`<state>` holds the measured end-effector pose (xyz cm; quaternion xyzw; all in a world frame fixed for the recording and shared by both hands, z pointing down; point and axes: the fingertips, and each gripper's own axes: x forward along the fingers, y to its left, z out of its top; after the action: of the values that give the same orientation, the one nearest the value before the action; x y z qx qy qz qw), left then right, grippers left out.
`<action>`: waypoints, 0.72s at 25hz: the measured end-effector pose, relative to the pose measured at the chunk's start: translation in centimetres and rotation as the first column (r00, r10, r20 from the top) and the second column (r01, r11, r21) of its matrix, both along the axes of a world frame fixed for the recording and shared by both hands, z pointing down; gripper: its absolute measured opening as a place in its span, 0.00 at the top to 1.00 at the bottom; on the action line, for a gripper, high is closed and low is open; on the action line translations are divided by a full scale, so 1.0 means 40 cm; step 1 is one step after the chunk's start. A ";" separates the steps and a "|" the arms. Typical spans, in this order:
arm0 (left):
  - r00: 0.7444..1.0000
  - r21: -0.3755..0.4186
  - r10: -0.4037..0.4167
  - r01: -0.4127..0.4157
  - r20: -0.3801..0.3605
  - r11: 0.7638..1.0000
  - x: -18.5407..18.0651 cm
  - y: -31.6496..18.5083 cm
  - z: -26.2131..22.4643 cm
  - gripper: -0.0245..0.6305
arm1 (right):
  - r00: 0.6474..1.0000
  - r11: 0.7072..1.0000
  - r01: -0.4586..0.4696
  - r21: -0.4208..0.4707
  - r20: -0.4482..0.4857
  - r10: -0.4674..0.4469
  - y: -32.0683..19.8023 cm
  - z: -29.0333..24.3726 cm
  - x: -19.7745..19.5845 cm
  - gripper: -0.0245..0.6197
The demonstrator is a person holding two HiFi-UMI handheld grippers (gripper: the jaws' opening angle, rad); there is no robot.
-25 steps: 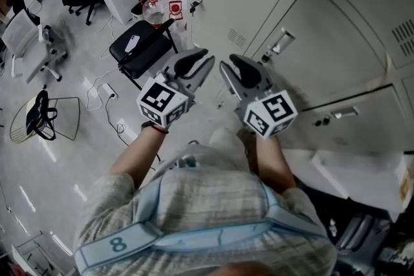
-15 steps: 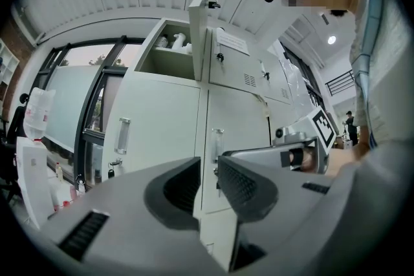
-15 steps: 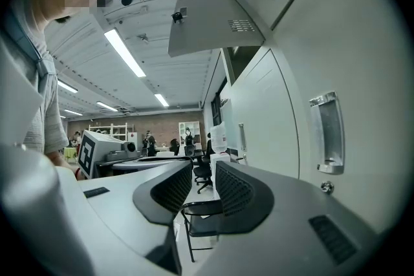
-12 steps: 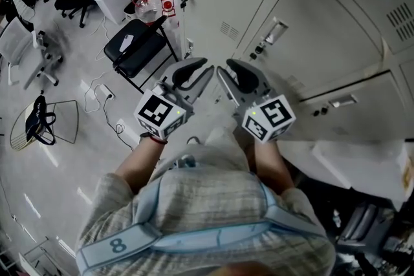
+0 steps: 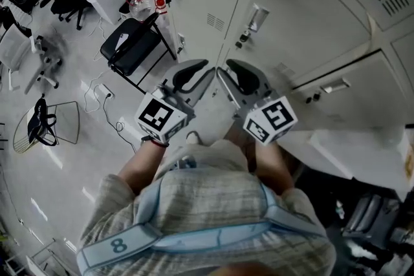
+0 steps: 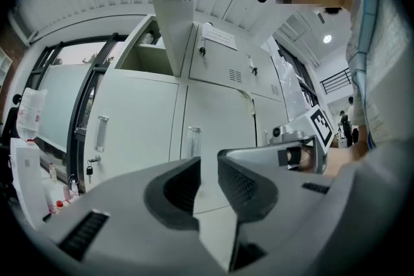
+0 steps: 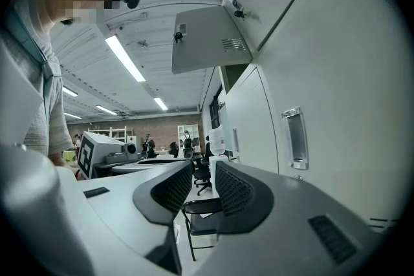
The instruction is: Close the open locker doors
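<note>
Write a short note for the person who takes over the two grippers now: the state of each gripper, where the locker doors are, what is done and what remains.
Left gripper: jaws a little apart, nothing between them, held in the air in front of the lockers.
Right gripper: the same, empty, beside the left one.
Open door: one in the top row, swung out, above both grippers; neither touches it.
Done: the lower doors in view look shut.
To do: probably raise a gripper to the open door and push it shut, then check for others outside the views.
</note>
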<state>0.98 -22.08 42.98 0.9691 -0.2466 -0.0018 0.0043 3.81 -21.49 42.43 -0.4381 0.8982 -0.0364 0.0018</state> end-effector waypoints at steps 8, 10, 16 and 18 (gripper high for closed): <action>1.000 -0.002 0.010 -0.010 -0.003 1.000 0.068 0.116 -0.028 0.83 | 1.000 1.000 -0.002 0.012 -0.011 0.003 0.128 -0.022 0.064 0.78; 1.000 0.002 0.019 -0.019 -0.020 1.000 0.091 0.147 -0.036 0.83 | 1.000 1.000 -0.011 0.012 -0.008 0.011 0.156 -0.027 0.088 0.78; 0.998 0.019 0.044 -0.043 -0.053 0.999 0.150 0.234 -0.079 0.83 | 1.000 1.000 -0.018 0.019 -0.002 0.018 0.239 -0.050 0.142 0.78; 0.998 0.023 0.047 -0.045 -0.047 0.999 0.165 0.262 -0.096 0.83 | 1.000 1.000 -0.015 0.021 0.004 0.015 0.269 -0.067 0.155 0.78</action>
<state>7.58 -11.59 39.12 0.9742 -0.2240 -0.0275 -0.0007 10.01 -10.71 39.76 -0.4445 0.8953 -0.0276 0.0084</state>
